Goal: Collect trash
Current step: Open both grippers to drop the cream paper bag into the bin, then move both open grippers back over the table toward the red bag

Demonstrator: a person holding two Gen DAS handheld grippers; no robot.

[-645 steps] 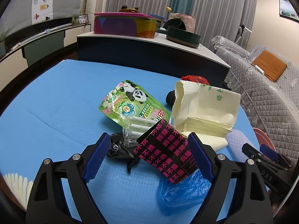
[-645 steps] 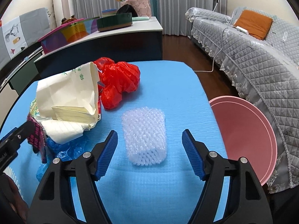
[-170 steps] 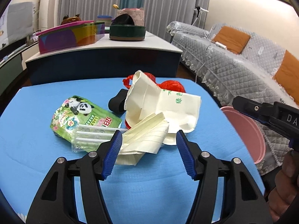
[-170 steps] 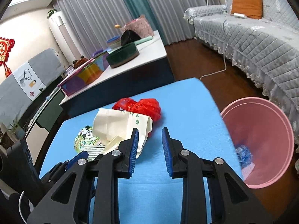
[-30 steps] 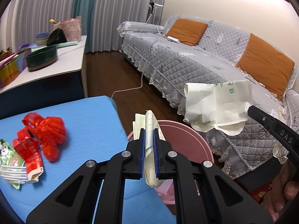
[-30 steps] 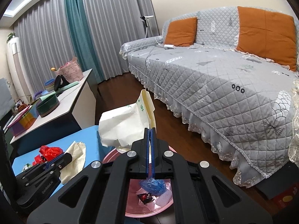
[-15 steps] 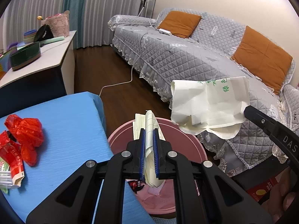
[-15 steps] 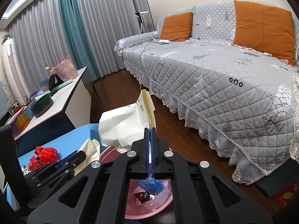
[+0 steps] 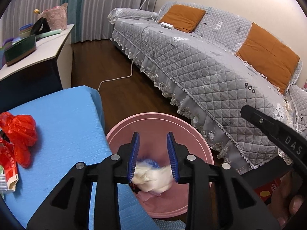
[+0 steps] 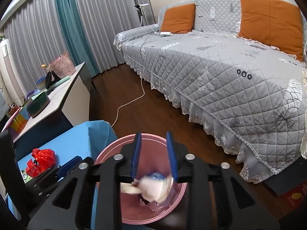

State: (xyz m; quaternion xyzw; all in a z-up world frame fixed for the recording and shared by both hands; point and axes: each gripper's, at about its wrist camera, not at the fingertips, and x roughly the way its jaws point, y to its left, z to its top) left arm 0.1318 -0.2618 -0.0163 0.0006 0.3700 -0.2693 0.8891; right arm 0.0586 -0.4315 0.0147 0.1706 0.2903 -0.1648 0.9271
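Cream paper (image 9: 151,180) blurred in pink bin (image 9: 193,132), both claws parted

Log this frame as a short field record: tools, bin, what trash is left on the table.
left tool: open, over the bin, holding nothing
right tool: open, over the bin, holding nothing
pink bin: on the floor beside the blue table; cream paper and blue plastic inside
left on table: red plastic bag, red carton
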